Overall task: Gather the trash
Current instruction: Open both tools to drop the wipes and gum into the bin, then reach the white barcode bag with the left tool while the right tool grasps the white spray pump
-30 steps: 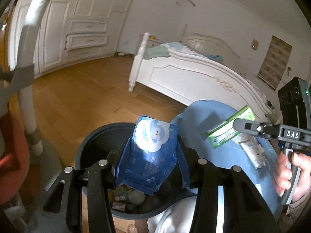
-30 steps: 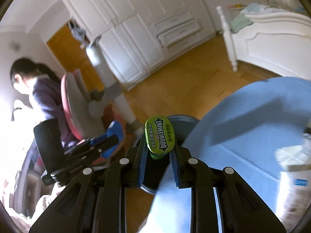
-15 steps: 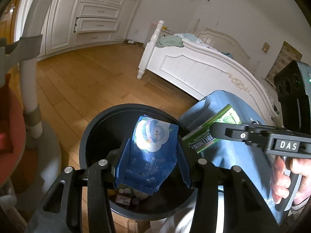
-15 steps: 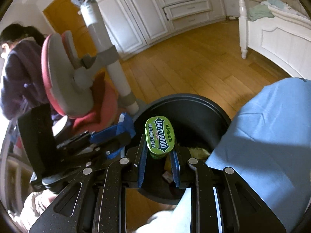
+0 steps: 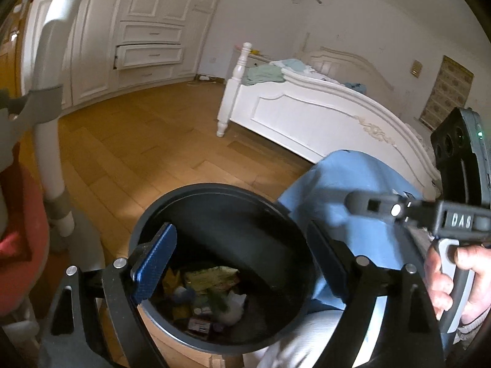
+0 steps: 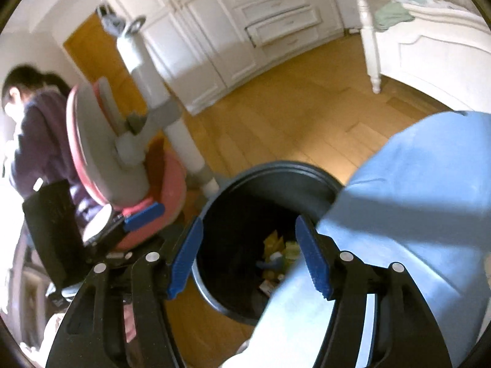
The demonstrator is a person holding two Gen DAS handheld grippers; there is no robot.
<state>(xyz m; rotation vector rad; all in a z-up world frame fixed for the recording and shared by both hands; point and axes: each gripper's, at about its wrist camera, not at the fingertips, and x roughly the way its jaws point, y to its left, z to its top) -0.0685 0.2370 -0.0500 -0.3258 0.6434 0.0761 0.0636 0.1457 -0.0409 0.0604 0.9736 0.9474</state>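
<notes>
A dark round bin (image 5: pixel 214 188) stands on the wood floor beside a table with a blue cloth (image 5: pixel 362 184). Mixed litter (image 5: pixel 211 291) lies at its bottom. My left gripper (image 5: pixel 241 230) hangs over the bin mouth, its jaws opening wide with nothing between them. In the right wrist view my right gripper (image 6: pixel 249 227) is also above the bin (image 6: pixel 285 165), jaws opening and empty, with litter (image 6: pixel 277 254) visible below. From the left wrist view the right gripper (image 5: pixel 362 202) reaches in from the right, held by a hand (image 5: pixel 454 276). One blue pad of the left gripper (image 6: pixel 144 216) shows at the left.
A pink and grey chair (image 6: pixel 92 153) on a white post stands left of the bin, and a person in a dark top (image 6: pixel 33 128) sits behind it. A white bed (image 5: pixel 307 116) and white cupboards (image 5: pixel 147 46) line the far side across the wooden floor (image 5: pixel 138 141).
The blue wipes pack has left the left jaws and the green gum pack has left the right jaws. Both grippers have opened and sit lower over the bin.
</notes>
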